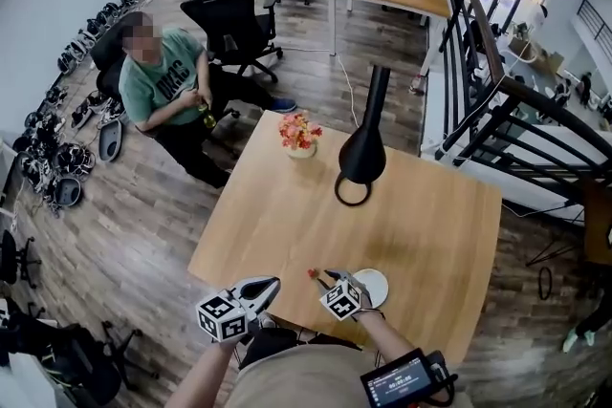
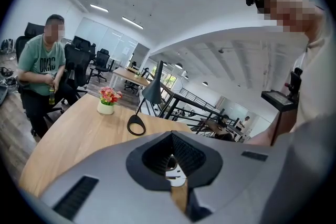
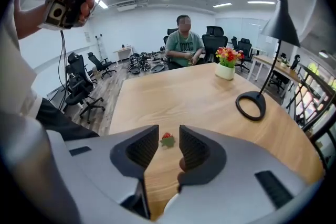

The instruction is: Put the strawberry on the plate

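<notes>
Nearest to us, at the lower edge of the head view, we hold a pair of tongs in each hand over a pale wooden surface (image 1: 287, 215). The left tongs (image 1: 271, 285) are pressed together with nothing in them, hanging at the near edge of the surface. The right tongs (image 3: 169, 131) stand apart and empty, tipped downward.

The strawberry (image 3: 167, 139) lies on the bare wood just beyond the tips of the right tongs, lined up with the gap between them and not yet touched by either side. Its green leafy end seems to face the tongs and its red end to point away, so its length runs roughly along the line the tongs point. From above, the strawberry (image 1: 312, 273) sits between the two hands, far closer to the right one. The white plate (image 1: 376, 282) lies just to its right, partly under the right tongs, near the strawberry but not touching it. We judge the right hand best placed to pick it up.

Farther off stand a black lamp (image 1: 363, 148) and a pot of flowers (image 1: 300, 135). Beyond the surface, a person (image 1: 167, 91) sits in a chair.
</notes>
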Tool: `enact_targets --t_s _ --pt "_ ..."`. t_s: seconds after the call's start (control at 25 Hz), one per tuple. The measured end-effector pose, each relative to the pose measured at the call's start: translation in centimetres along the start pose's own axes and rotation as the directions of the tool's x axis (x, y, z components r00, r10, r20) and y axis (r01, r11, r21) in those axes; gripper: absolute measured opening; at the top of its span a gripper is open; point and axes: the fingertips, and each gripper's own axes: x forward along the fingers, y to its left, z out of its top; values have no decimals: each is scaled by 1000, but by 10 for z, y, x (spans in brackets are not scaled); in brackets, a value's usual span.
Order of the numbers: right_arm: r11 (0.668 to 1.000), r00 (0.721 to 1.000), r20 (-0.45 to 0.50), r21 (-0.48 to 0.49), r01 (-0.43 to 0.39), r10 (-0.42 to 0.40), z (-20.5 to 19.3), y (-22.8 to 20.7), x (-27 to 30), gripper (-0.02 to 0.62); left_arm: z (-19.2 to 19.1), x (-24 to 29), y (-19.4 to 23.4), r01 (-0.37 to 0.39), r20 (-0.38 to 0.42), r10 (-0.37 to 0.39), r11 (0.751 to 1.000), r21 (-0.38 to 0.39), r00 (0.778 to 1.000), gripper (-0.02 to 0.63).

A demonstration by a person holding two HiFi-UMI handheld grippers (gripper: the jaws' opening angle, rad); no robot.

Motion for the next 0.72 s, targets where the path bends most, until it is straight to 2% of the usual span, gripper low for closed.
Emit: enact_targets --t_s 0.32,0.72 --pt "999 994 -102 -37 -32 28 -24 4 54 104 -2 -2 7 -15 -24 14 1000 -14 1000 5" --pt "996 989 -147 -83 -45 33 -53 7 86 104 -5 -18 18 -67 -22 66 997 -41 998 5"
